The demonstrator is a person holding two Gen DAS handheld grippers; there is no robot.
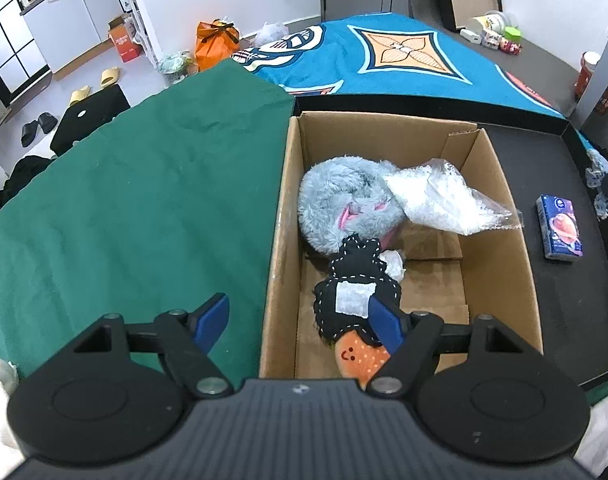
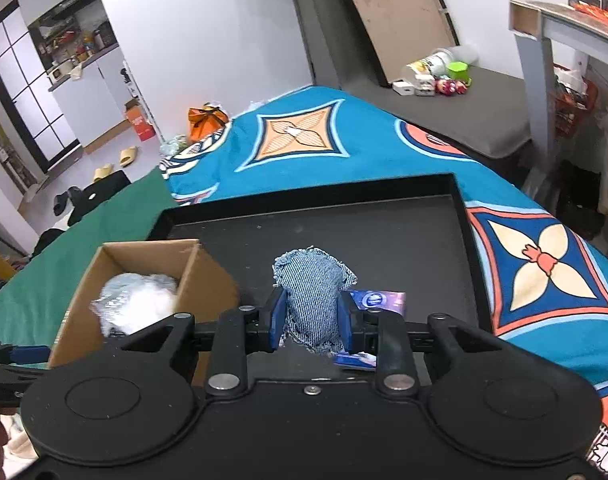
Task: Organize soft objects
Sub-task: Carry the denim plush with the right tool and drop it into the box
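Ahead of the wide-spread left gripper (image 1: 299, 320): green cloth (image 1: 123, 208), cardboard box (image 1: 500, 184). Right gripper (image 2: 312, 320) clamps a denim pouch (image 2: 314, 296) above the black tray (image 2: 344, 200); blue patterned blanket (image 2: 364, 140) beyond.

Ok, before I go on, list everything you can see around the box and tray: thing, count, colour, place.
cardboard box: 1, brown, open, in the tray's left part
grey plush: 1, grey with pink, far end of the box
plastic wrap: 1, clear, over the plush and the box's right wall
black stitched toy: 1, black, white stitching, orange face, near end of the box
tissue pack: 1, blue, on the tray right of the box
denim pouch: 1, blue, held above the tray
black tray: 1, on the patterned blanket
green cloth: 1, left of the box
patterned blanket: 1, blue and orange, under the tray
left gripper: open, over the box's near left wall
right gripper: shut on denim pouch
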